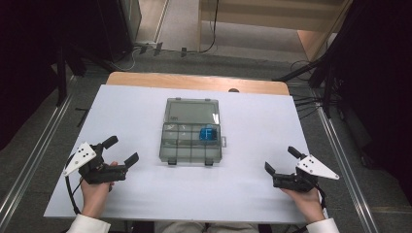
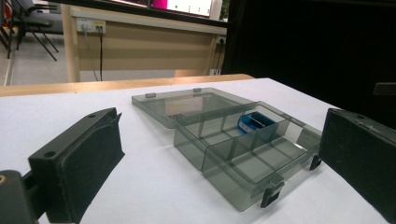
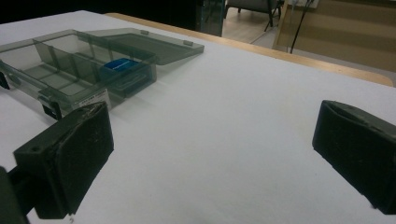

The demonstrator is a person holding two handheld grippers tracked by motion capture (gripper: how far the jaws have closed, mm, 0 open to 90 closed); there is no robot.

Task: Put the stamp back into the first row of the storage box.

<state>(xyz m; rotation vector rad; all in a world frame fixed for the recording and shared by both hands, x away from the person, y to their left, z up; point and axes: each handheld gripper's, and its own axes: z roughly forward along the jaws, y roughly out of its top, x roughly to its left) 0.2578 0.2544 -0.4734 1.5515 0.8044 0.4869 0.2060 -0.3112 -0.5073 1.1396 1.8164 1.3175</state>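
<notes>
A clear grey compartment box [image 1: 190, 143] lies open in the middle of the white table, its lid [image 1: 191, 111] folded flat toward the far side. A small blue object [image 1: 208, 134] sits in the far right compartment; it also appears as a blue block [image 2: 254, 121] in the left gripper view and as a blue block [image 3: 121, 65] in the right gripper view. My left gripper [image 1: 121, 150] rests at the near left, open and empty, jaws pointing toward the box [image 2: 243, 154]. At the near right my right gripper [image 1: 281, 159] is open and empty too, with the box [image 3: 70, 74] off to its left.
The white sheet [image 1: 126, 111] covers a wooden table whose far edge [image 1: 194, 81] shows. Metal rails [image 1: 340, 155] run along both sides on the floor, with cables and dark stands behind. Bare white surface surrounds the box on all sides.
</notes>
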